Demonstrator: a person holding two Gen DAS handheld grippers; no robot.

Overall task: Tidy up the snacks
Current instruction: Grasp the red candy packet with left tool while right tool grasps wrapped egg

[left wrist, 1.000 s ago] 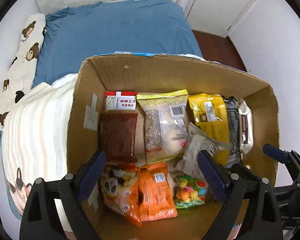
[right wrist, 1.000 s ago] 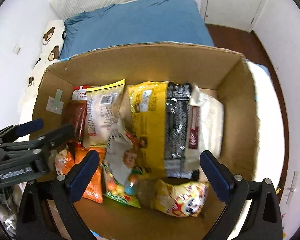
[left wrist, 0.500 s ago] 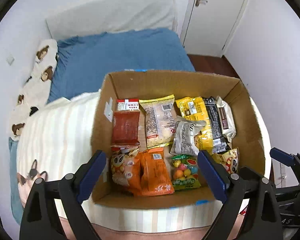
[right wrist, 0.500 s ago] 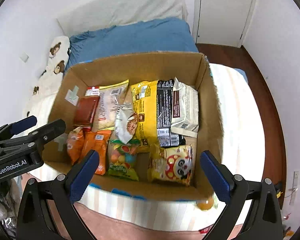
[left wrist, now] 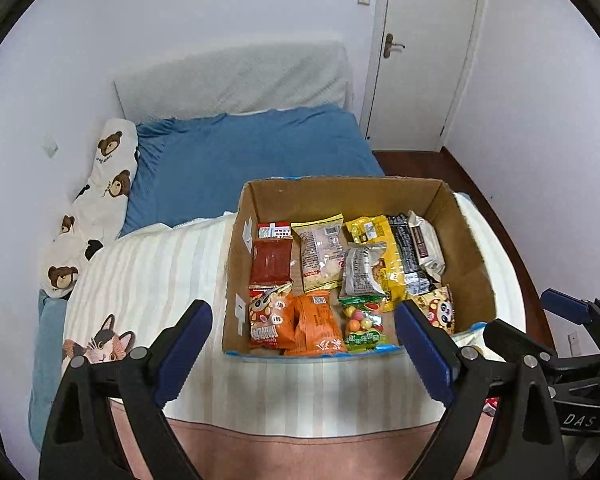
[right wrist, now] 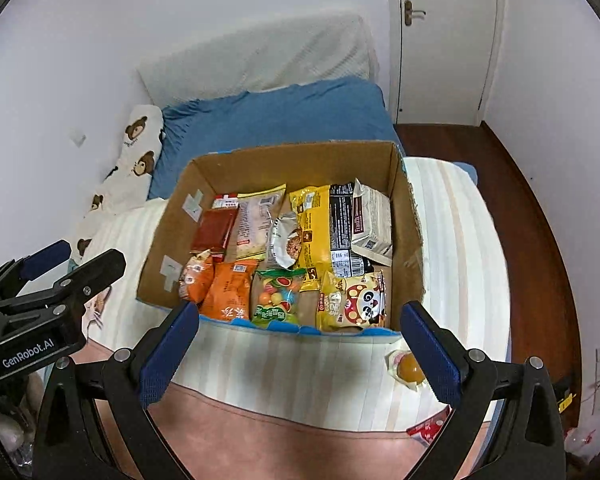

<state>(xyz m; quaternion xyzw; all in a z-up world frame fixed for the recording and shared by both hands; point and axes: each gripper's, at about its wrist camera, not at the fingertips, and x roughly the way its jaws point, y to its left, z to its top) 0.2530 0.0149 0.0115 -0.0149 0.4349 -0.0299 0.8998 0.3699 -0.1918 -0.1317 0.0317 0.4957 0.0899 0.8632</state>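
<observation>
The bed point(left wrist: 260, 156) fills the middle of both views, blue sheet toward the top of the frame, and a cream striped blanket point(left wrist: 156, 272) spreads across the lower half. On that blanket sits the cardboard box point(left wrist: 466, 248), open-topped, centre-right in the left wrist view and dead centre in the right wrist view point(right wrist: 406, 216).

Inside it, the snacks lie flat in rows. Along the upper row: a dark red packet point(left wrist: 272, 261) at the left, a clear pale bag point(left wrist: 321, 255) beside it, then a big yellow bag point(right wrist: 312, 226) with a black-wrapped bar point(right wrist: 342, 232) and a white packet point(right wrist: 374, 220) overlapping toward the right wall. A silver pouch point(left wrist: 362, 270) rests on top between the rows. Along the lower row: two orange packets point(left wrist: 316, 322) at the left, a candy bag point(right wrist: 278, 296) of coloured balls in the middle, and a yellow cartoon-panda bag point(right wrist: 354, 300) at the right.

Outside the box, a small jelly cup point(right wrist: 408, 366) lies on the blanket in the lower right of the right wrist view, just beside one finger.

The left gripper point(left wrist: 304, 348) hangs below the box's lower edge, fingers spread wide, holding nothing. The right gripper point(right wrist: 300, 350), same story: fingers wide apart, empty.
</observation>
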